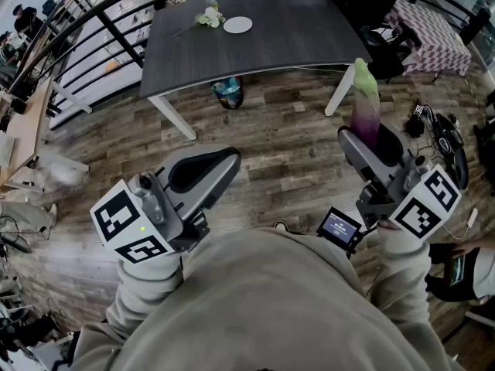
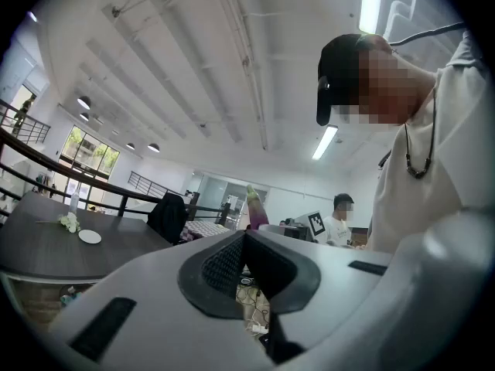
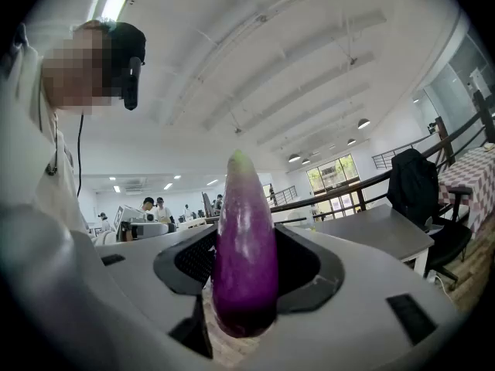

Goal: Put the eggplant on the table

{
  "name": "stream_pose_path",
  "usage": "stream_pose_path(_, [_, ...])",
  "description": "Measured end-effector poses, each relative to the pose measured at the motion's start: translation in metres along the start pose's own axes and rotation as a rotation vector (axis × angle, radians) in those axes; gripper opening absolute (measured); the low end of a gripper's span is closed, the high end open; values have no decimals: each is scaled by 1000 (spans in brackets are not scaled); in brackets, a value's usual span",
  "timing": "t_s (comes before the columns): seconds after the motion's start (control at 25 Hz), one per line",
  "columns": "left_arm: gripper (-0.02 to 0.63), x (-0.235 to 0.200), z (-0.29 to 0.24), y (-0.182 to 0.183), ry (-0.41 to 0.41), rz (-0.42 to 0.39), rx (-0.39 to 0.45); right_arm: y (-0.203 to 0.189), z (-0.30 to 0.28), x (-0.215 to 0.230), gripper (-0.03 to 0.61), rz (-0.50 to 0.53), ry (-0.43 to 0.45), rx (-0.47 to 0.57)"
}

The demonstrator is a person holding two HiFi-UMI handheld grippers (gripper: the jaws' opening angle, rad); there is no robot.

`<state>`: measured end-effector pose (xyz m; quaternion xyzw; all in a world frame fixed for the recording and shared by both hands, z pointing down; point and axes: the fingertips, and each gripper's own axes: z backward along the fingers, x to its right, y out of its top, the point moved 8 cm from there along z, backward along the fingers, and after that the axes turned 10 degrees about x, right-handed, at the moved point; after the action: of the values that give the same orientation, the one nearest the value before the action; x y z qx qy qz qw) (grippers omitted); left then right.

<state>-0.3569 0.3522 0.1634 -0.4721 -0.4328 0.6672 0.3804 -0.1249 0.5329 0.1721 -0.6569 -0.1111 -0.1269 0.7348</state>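
A purple eggplant (image 3: 246, 261) with a pale green tip stands upright between the jaws of my right gripper (image 3: 246, 273), whose pads press on both its sides. In the head view the eggplant (image 1: 365, 107) rises from the right gripper (image 1: 370, 144) at the right, above the wooden floor and short of the dark grey table (image 1: 263, 37) ahead. My left gripper (image 1: 220, 168) is at the left, jaws together with nothing in them; in the left gripper view its pads (image 2: 224, 265) meet. The eggplant (image 2: 254, 209) shows small beyond them.
On the table's far side lie a white plate (image 1: 237, 25) and a small bunch of flowers (image 1: 207, 17). A colourful bag (image 1: 228, 93) sits under the table. A black railing (image 1: 85, 37) runs at the left, chairs and a checked cloth (image 1: 429, 29) at the right.
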Motion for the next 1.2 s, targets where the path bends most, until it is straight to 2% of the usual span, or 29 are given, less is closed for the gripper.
stream_pose_path(0.68, [5,2,-26,-16,1,17,-4,0,12,24,225,-39,-6,-20])
stream_pose_path(0.96, [5,5,-49,-15,46,15,36,6,25,44,225,-78,8,2])
stream_pose_path(1.2, [5,8,-62,-30,61,21,14,-3,42,61,225,-89,13,-25])
